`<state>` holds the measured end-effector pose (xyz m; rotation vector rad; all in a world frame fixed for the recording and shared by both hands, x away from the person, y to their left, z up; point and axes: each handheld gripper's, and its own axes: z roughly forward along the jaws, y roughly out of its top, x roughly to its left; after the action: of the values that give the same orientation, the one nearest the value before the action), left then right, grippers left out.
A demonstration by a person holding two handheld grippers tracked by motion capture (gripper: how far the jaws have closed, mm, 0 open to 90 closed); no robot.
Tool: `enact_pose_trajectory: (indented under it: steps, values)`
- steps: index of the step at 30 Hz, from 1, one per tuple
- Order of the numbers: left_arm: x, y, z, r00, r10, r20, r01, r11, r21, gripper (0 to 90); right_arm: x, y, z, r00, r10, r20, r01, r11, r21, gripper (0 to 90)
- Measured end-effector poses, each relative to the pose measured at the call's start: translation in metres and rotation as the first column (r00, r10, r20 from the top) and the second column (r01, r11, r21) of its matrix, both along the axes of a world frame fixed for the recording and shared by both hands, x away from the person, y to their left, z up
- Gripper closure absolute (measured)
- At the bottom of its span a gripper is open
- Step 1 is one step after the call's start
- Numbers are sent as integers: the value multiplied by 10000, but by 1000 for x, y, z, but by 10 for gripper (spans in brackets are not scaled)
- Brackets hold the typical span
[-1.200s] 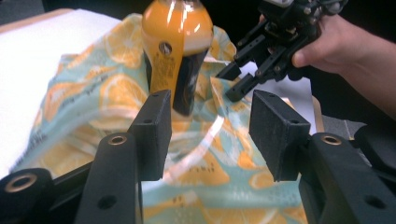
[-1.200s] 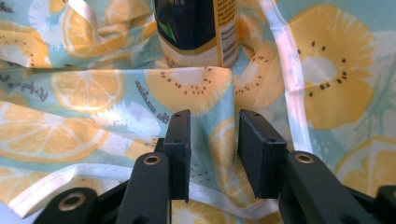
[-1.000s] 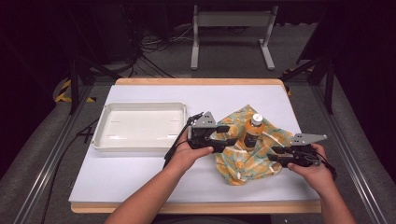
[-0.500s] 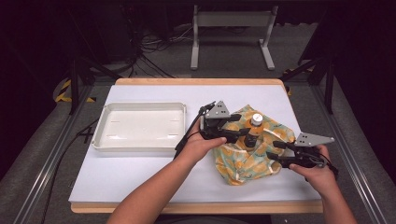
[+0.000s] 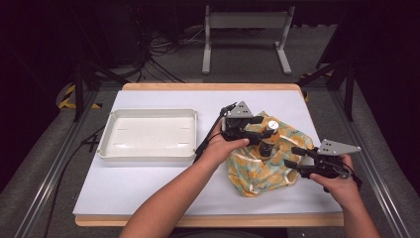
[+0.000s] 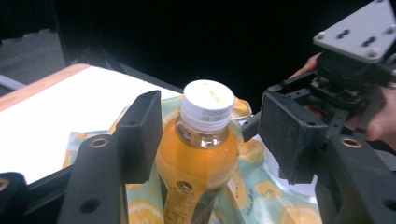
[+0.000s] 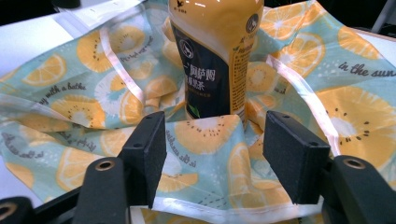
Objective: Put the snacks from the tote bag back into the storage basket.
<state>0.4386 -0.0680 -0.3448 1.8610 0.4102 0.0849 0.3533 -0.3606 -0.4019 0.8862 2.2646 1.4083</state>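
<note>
So in the last second the left tool [image 5: 267, 130] has slid up and to the right in the high view, and it's now sitting around the bottle [image 5: 268, 141] at shoulder height. In the left gripper view the neck and white cap [image 6: 207, 100] stand between its pads, jaws spread with a gap on both sides, so nothing is pinched. They've just been opening a little more with the bottle between them.

The right tool [image 5: 292, 157] has just let its jaws open too. In the right gripper view they're spread over the front fold of the orange-slice cloth [image 7: 205, 135], and the pads aren't pressing on it. My read: the cloth was let go, and the bottle is the next thing to grab, probably to lift it off the cloth.

Bottle's right of centre in the high view, upright in the middle of the crumpled cloth on the bench [image 5: 148, 183]. The white tray [image 5: 106, 148] sits well apart to the left.

Hard to make out: the bottle's base is buried in the folds, and the label is too small to read. The right gripper view crops the bottle's top off.
</note>
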Motion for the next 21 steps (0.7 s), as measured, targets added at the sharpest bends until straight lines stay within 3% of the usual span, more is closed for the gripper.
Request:
enact_pose_trajectory:
  steps: [7,21]
  values:
    - [8,-9,-7,9990,-420,-135,418,9990,-162,362,0,-1,0,10000,-69,13,69,9999,84,399]
    - [11,-24,-13,9989,-291,367,293,9996,-43,410,0,-2,-1,10000,-83,-5,84,9998,185,399]
